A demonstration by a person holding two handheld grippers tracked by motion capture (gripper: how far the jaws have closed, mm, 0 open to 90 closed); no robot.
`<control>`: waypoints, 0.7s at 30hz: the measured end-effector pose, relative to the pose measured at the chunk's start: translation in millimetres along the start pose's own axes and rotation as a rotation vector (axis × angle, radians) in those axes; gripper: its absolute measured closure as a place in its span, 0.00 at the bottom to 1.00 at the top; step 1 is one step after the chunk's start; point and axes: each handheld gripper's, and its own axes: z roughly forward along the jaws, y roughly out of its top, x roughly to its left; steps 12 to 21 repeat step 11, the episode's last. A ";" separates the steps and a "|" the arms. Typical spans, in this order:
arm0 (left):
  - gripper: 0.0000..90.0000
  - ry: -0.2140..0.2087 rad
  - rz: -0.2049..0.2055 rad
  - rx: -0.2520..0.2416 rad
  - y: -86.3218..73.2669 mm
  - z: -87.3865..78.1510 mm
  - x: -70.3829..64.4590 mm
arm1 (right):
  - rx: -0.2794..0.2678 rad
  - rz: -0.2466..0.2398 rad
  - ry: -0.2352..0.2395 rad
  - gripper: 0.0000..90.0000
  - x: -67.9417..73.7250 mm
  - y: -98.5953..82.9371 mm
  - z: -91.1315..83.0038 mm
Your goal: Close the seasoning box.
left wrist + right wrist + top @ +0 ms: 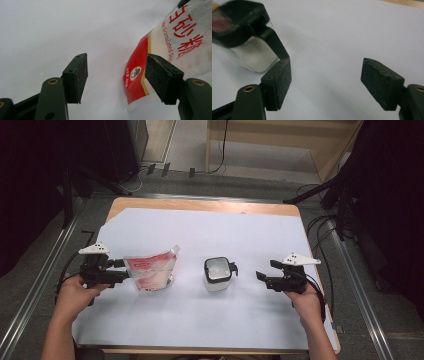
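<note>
At the left of the high view, your left gripper [121, 271] sits level with the lower left edge of the sugar pouch [151, 271], a red-and-white bag lying flat on the white sheet [200, 227] left of centre. In the left gripper view the jaws stand wide apart, holding nothing; the right-hand pad [160, 78] overlaps the pouch's red corner [136, 77], though you cannot tell whether it touches, and the left-hand pad [76, 77] stands over bare sheet.

At the right of the high view, your right gripper [260, 277] hovers just right of the clear container [218, 274], a small square tub with a black rim and a black tab jutting toward the gripper. In the right gripper view its jaws gape wide and grip nothing; the container [249, 45] fills the upper left of that frame, its black tab reaching down to the tip of the left-hand pad [278, 83].

Pouch and container lie near each other, apart, with a strip of bare sheet between. Open sheet runs across the whole upper half of the table to its wooden far edge [205, 206], and another broad band lies below both things toward the bottom of the frame.
</note>
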 end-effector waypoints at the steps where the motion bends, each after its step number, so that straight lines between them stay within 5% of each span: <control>1: 0.40 0.004 0.002 0.000 0.4 1.1 -0.1 | 0.008 0.004 0.006 0.23 -0.8 -1.6 0.6; 21: 0.39 0.000 0.001 0.010 3.6 4.9 2.9 | 0.032 0.016 -0.004 0.24 -3.1 -7.4 0.0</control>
